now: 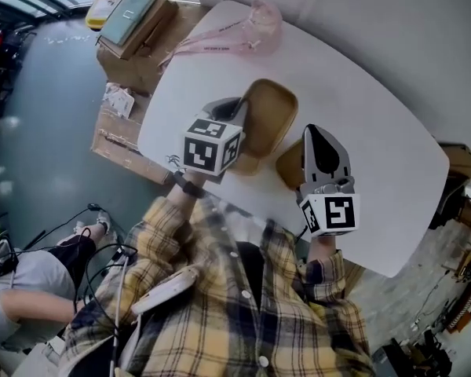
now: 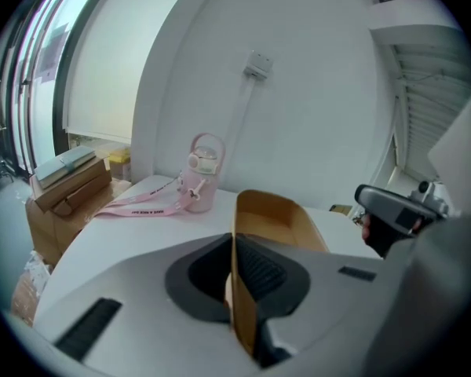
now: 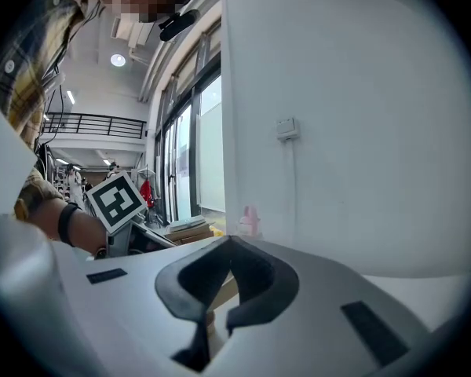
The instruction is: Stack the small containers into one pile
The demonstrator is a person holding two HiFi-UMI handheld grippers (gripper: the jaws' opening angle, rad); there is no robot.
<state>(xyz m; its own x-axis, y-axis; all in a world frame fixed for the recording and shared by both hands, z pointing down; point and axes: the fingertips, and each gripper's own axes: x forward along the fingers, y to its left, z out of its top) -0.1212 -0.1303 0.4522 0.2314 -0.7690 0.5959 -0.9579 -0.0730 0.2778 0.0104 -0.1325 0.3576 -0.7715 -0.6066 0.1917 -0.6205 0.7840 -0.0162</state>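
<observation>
A tan oblong container hangs over the white table. My left gripper is shut on its near wall; in the left gripper view that wall stands pinched between the jaws. A smaller tan container sits to its right, half hidden under my right gripper. In the right gripper view the jaws meet at the tips, with a tan edge caught between them. The right gripper also shows at the right of the left gripper view.
A pink bottle with a pink strap lies at the table's far end by the wall. Off the table's left side stands a cardboard box with books on it. A person sits on the floor at lower left.
</observation>
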